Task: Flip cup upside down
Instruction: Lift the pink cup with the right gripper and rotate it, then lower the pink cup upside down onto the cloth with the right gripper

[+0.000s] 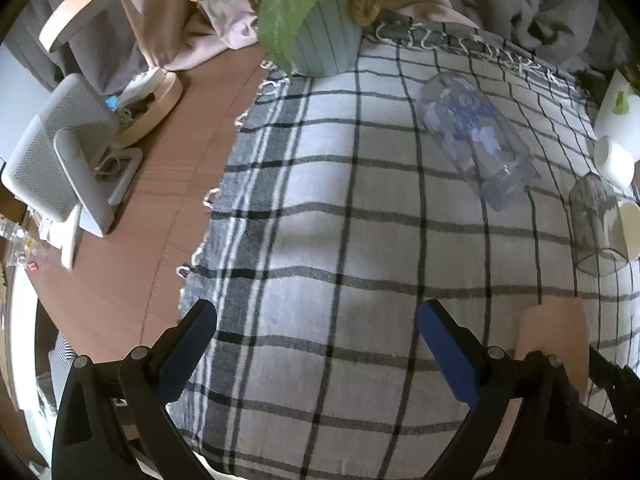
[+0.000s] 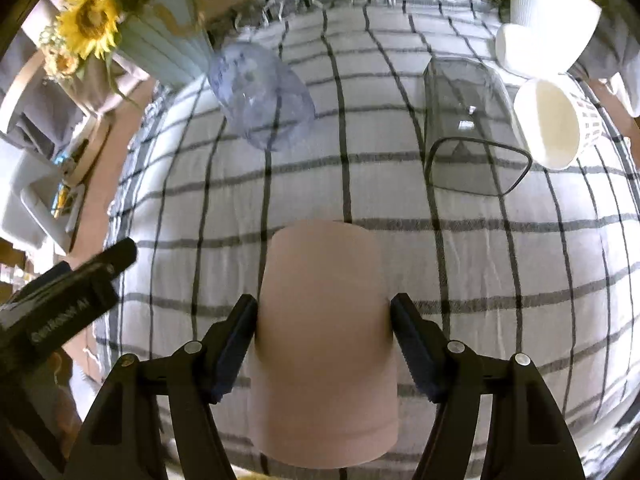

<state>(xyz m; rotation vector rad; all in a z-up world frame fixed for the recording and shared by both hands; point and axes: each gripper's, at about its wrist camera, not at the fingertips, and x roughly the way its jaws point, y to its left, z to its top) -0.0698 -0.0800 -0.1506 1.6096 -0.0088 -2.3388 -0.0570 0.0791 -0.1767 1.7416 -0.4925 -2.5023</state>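
A plain pink cup (image 2: 326, 320) sits between the fingers of my right gripper (image 2: 324, 312), which is shut on its sides. Its closed end points away from the camera, over the checked cloth (image 2: 480, 280). The same cup shows at the right edge of the left wrist view (image 1: 554, 340). My left gripper (image 1: 316, 316) is open and empty, low over the cloth, to the left of the pink cup. Its body shows at the left of the right wrist view (image 2: 76, 280).
A clear blue-printed cup (image 1: 476, 136) lies on its side on the cloth. A smoky glass (image 2: 464, 120) and a white cup (image 2: 552, 124) lie at the right, near a white pot (image 2: 548, 12). A sunflower pot (image 1: 324, 36) stands at the back. A small fan (image 1: 60, 160) stands on the wooden table (image 1: 160, 200).
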